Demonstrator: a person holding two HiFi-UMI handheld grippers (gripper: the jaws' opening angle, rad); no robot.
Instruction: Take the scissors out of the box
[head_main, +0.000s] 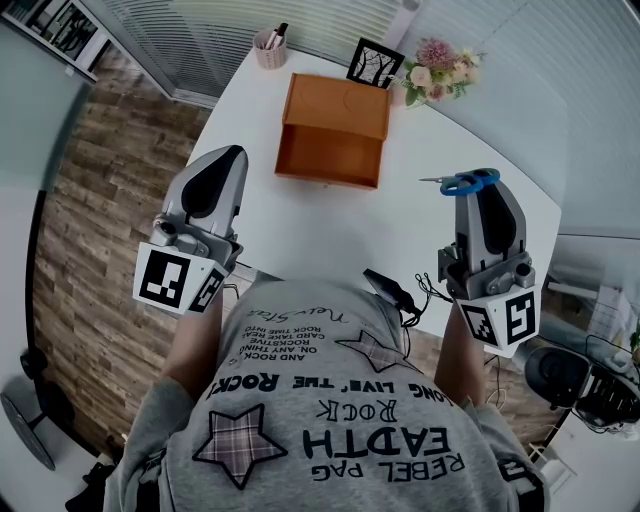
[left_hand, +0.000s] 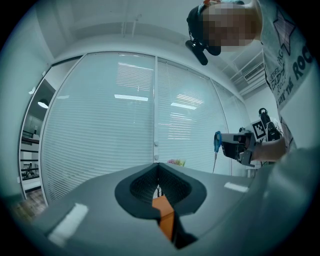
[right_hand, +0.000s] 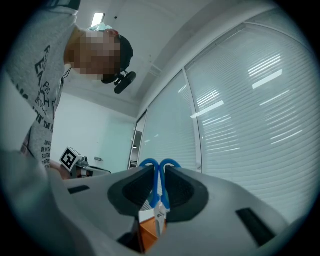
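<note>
The blue-handled scissors (head_main: 468, 182) are clamped in my right gripper (head_main: 478, 192), held in the air over the right side of the white table (head_main: 250, 120). In the right gripper view the blue handles (right_hand: 160, 167) stick out past the jaws, which are shut on the scissors. The orange box (head_main: 332, 130) stands open on the table, farther back, between both grippers. My left gripper (head_main: 228, 158) hangs at the left, jaws shut, with nothing in them. The left gripper view shows the right gripper (left_hand: 239, 146) with the scissors (left_hand: 217, 142) hanging blades down.
At the table's far edge stand a pink pen cup (head_main: 270, 48), a black picture frame (head_main: 375, 62) and a bunch of flowers (head_main: 437, 68). A black device with a cable (head_main: 395, 290) lies at the near edge. Blinds cover the windows behind.
</note>
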